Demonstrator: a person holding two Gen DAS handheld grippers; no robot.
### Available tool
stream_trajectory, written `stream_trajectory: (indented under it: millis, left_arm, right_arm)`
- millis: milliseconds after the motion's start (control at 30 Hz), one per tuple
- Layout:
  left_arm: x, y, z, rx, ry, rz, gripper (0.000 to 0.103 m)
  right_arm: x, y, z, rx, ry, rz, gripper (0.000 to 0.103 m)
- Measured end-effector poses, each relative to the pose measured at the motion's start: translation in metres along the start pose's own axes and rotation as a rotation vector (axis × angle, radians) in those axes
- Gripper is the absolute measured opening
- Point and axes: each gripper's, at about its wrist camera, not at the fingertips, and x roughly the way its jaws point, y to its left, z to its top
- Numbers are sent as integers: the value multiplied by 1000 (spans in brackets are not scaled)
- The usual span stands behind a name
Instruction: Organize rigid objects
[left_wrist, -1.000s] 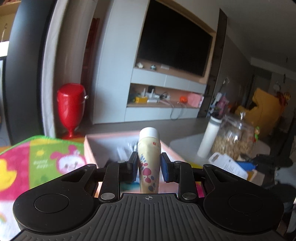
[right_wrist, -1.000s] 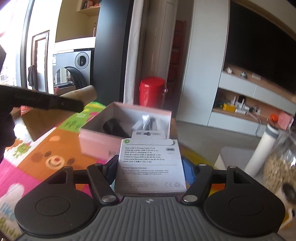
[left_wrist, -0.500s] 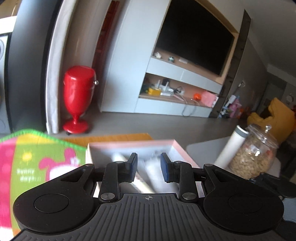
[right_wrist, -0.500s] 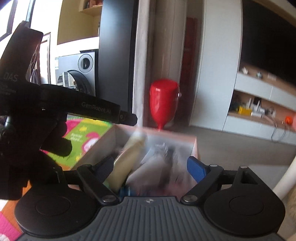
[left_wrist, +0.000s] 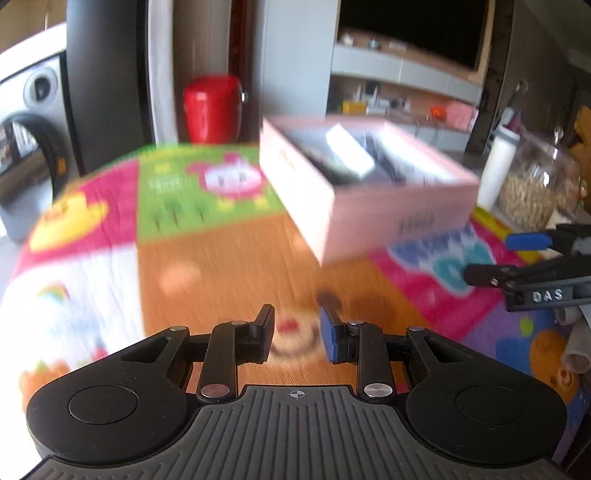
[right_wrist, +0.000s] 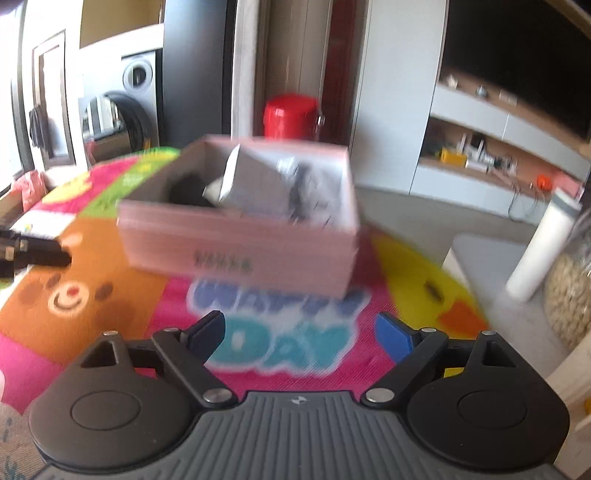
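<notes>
The pink box (right_wrist: 240, 243) sits open on the cartoon-print mat (right_wrist: 110, 295) covering the surface, ahead of both tools. Inside lies a tilted white carton (right_wrist: 251, 181) beside dark items too blurred to name; the print on the box front is unreadable. "DAY" shows on the mat. The left tool (left_wrist: 297, 332) is narrowly parted and empty. The right tool (right_wrist: 299, 328), marked "DAS", has just been opening and stands spread wide, nothing between its jaws.
</notes>
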Motion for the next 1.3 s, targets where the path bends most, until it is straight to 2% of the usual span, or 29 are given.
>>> stream_trajectory:
  millis: [33,67,133,200,267,333,400,500,533,767,1300]
  left_arm:
    - [5,-2,-3,-11,26,-17,33]
    - [7,-8,-4,2,6,-11,40]
    - [12,-16,-4,40,14,-7,57]
    - [19,-25,-1,47,33,-30,89]
    - [27,-33,0,52,39,-50,101]
    - [30,-38,-2,31,19,-19,101]
    - [25,-38,-4,-51,-29,4,100]
    - [28,-37,-6,-112,-63,147,100]
    - [28,-38,-7,-117,-67,175,100]
    - [26,-52,-11,-101,-71,251,101]
    - [28,-50,-9,-119,-72,262,102]
  right_arm:
    - [4,2,0,3,19,15,89]
    - [6,6,-1,0,37,31,89]
    - [13,14,-2,-17,67,34,89]
    - [16,17,-3,-12,58,12,94]
    - [20,14,-3,7,70,6,101]
    - [23,8,-5,48,84,24,102]
    - [23,4,-7,62,81,23,103]
    - [22,1,-9,65,65,2,103]
    - [23,-1,-10,74,61,5,103]
    - [26,-6,-12,75,25,14,103]
    - [28,-1,-18,115,-32,-35,103]
